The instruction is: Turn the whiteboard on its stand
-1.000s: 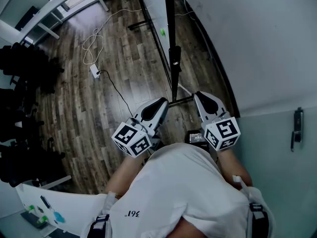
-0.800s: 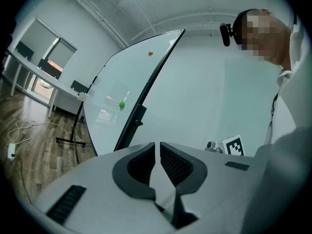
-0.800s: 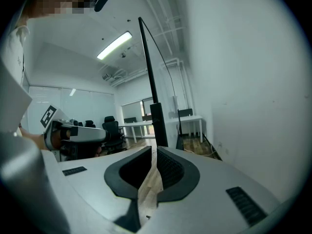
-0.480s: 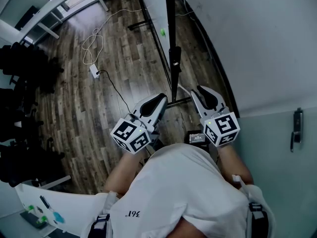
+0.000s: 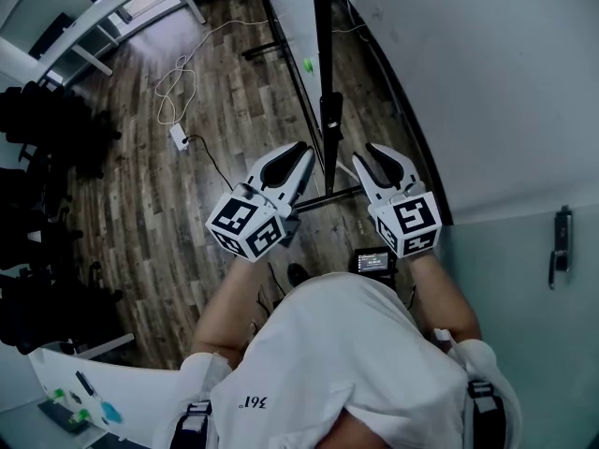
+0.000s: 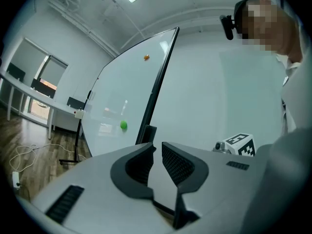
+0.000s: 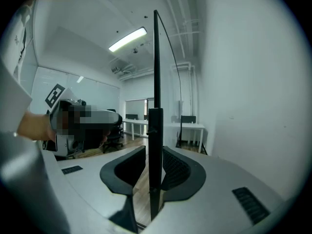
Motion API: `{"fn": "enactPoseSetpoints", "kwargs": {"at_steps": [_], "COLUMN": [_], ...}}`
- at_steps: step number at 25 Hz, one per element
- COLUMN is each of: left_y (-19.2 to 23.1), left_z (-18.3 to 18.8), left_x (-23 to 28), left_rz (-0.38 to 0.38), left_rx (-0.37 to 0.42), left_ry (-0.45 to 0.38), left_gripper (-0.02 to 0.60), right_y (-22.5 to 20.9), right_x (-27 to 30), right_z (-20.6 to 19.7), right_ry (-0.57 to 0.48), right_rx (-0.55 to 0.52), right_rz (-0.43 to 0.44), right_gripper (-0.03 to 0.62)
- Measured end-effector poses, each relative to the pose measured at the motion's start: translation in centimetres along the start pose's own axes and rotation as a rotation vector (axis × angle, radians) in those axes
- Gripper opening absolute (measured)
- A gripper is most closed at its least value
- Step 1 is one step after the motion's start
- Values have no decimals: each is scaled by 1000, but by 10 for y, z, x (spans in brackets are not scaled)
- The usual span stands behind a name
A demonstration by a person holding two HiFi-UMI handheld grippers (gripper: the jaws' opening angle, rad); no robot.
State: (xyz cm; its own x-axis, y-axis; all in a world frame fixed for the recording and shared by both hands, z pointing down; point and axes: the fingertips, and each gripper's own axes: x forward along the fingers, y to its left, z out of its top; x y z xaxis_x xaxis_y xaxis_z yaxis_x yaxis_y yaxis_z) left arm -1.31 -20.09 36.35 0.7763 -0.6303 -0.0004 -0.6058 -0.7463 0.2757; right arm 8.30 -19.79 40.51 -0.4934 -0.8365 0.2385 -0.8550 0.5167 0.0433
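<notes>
In the head view the whiteboard [image 5: 319, 45] shows edge-on as a thin black line. The stand's clamp [image 5: 329, 110] sits on that line, with a base bar [image 5: 328, 197] below. My left gripper [image 5: 299, 151] is just left of the edge and my right gripper [image 5: 366, 155] just right of it. In the left gripper view the board's face [image 6: 126, 96] carries a green magnet [image 6: 124, 125]. The left gripper [image 6: 158, 146] has just been opening, with a narrow empty gap. The right gripper [image 7: 154, 149] has also just been opening. The black frame edge [image 7: 155, 82] lines up with its gap, and no pad presses on it.
A white cable and power strip [image 5: 180, 134] lie on the wood floor left of the stand. Desks [image 5: 103, 17] and black chairs [image 5: 37, 138] fill the far left. A wall [image 5: 487, 82] and a door handle [image 5: 560, 232] are close on the right. A white table [image 5: 75, 391] is behind at lower left.
Both grippers have moved forward and drawn in towards the whiteboard's edge. Their jaws, close together before, now stand slightly apart.
</notes>
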Motion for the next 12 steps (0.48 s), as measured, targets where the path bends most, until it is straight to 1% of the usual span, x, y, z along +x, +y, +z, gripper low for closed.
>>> {"fn": "enactPoseSetpoints", "kwargs": {"at_steps": [7, 12], "left_y": [12, 14], "left_z": [19, 26], "left_x": [32, 49], "left_rz": [17, 19], "left_rx": [60, 79], "left_ry": [-8, -9], "left_gripper": [105, 127], "right_y": [-2, -4], "right_x": [32, 51], "right_z": [5, 8], "right_ry": [7, 16], "right_rx": [-17, -22], "right_rz": [18, 23], "right_gripper": [138, 152]}}
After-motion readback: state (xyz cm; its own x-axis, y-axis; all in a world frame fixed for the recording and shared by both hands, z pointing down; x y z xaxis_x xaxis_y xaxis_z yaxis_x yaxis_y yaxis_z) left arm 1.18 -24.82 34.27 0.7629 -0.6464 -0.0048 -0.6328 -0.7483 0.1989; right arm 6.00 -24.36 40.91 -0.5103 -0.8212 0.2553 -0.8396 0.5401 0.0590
